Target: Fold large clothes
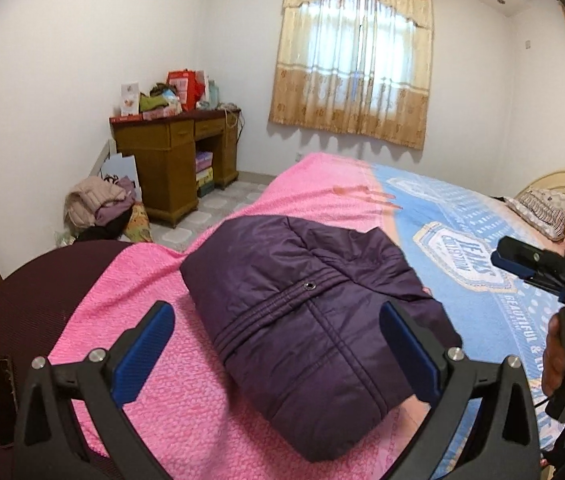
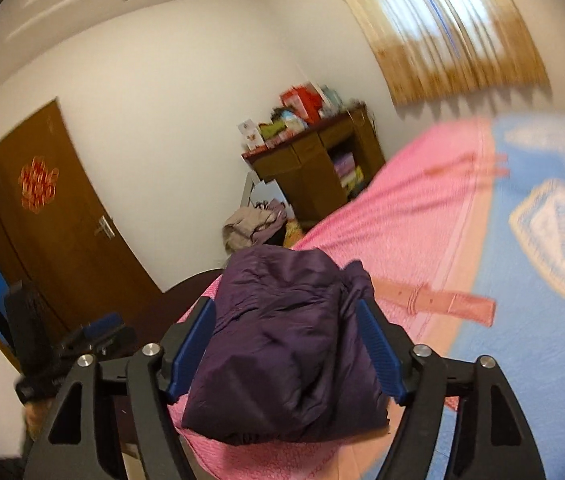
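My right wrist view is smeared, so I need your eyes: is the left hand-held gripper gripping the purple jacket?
Observer: No. Its own camera shows the left hand-held gripper open, pads clear of the purple jacket.
Operator: How does the jacket lie?
Observer: As a compact folded bundle, with a metal snap facing up on a stitched band.
Operator: Anything beyond it?
Observer: A patterned pillow lies far right, past the blue blanket.
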Motion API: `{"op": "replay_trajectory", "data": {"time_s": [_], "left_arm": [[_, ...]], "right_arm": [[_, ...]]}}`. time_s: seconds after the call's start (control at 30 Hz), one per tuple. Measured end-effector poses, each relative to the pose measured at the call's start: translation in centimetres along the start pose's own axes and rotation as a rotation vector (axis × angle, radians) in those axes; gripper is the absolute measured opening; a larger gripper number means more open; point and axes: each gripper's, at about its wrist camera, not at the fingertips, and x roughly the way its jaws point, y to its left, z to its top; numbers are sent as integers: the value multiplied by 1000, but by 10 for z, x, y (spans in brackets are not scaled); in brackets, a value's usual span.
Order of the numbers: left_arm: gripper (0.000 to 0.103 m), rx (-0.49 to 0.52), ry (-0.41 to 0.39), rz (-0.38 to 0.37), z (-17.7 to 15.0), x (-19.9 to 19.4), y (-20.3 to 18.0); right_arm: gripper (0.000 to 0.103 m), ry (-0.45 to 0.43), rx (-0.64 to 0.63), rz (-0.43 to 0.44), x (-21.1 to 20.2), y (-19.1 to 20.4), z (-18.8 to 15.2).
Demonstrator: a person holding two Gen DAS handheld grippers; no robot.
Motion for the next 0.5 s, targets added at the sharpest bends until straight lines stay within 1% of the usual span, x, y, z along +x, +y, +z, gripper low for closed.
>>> {"op": "replay_trajectory", "data": {"time_s": [0.07, 0.1, 0.2, 0.33, 0.5], "left_arm": [[103, 7, -23, 7, -1, -9, -4], [103, 11, -34, 10, 1, -14, -6], [103, 15, -65, 12, 5, -21, -8], [103, 22, -82, 5, 6, -24, -11], [103, 17, -91, -1, 4, -27, -12]], "right_arm": [[79, -26, -54, -26, -11, 17, -2], [79, -43, -86, -54, -18, 28, -4], [79, -74, -134, -93, -31, 45, -6], [80, -100, -182, -121, -43, 59, -9], [81, -99, -195, -119, -44, 66, -11]]}}
